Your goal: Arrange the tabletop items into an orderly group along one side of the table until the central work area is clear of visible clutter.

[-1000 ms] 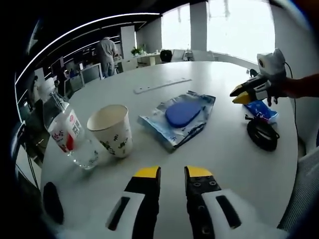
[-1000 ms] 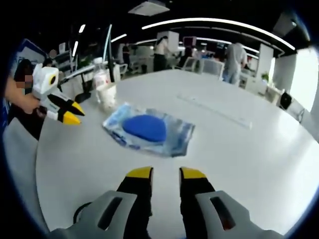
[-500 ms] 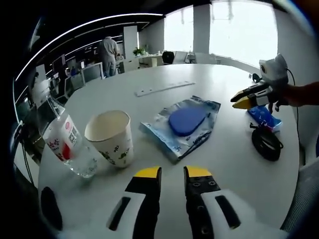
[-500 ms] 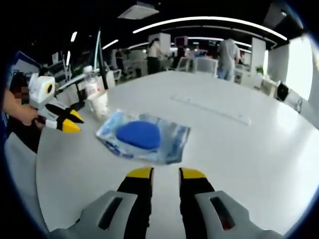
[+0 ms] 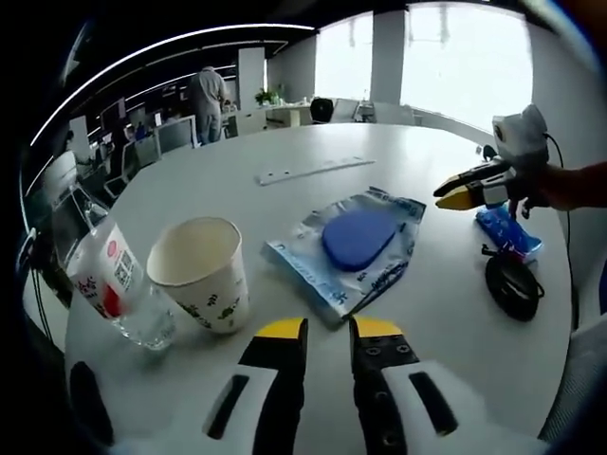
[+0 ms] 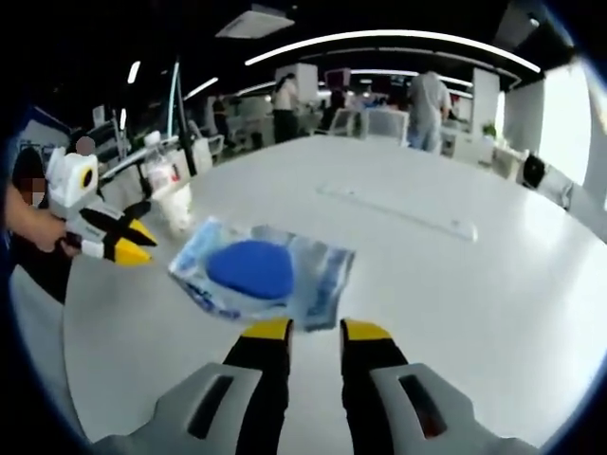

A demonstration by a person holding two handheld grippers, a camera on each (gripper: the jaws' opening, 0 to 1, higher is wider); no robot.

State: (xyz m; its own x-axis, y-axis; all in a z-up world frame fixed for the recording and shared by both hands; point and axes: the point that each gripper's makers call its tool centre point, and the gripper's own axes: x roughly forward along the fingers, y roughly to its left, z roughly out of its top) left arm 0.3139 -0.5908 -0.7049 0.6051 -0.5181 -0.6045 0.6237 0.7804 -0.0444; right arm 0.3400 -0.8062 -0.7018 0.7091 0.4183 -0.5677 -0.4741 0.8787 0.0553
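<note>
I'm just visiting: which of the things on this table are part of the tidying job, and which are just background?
Part of the job:
paper cup
plastic bottle
blue pad in a clear packet
small blue packet
coiled black cable

Just background:
long flat strip on the table
office desks and chairs
people standing far off

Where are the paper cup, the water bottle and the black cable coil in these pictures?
paper cup (image 5: 199,275), left gripper view, on its outer wall.
water bottle (image 5: 112,287), left gripper view, on its label.
black cable coil (image 5: 512,284), left gripper view, on the loop's near edge.
</note>
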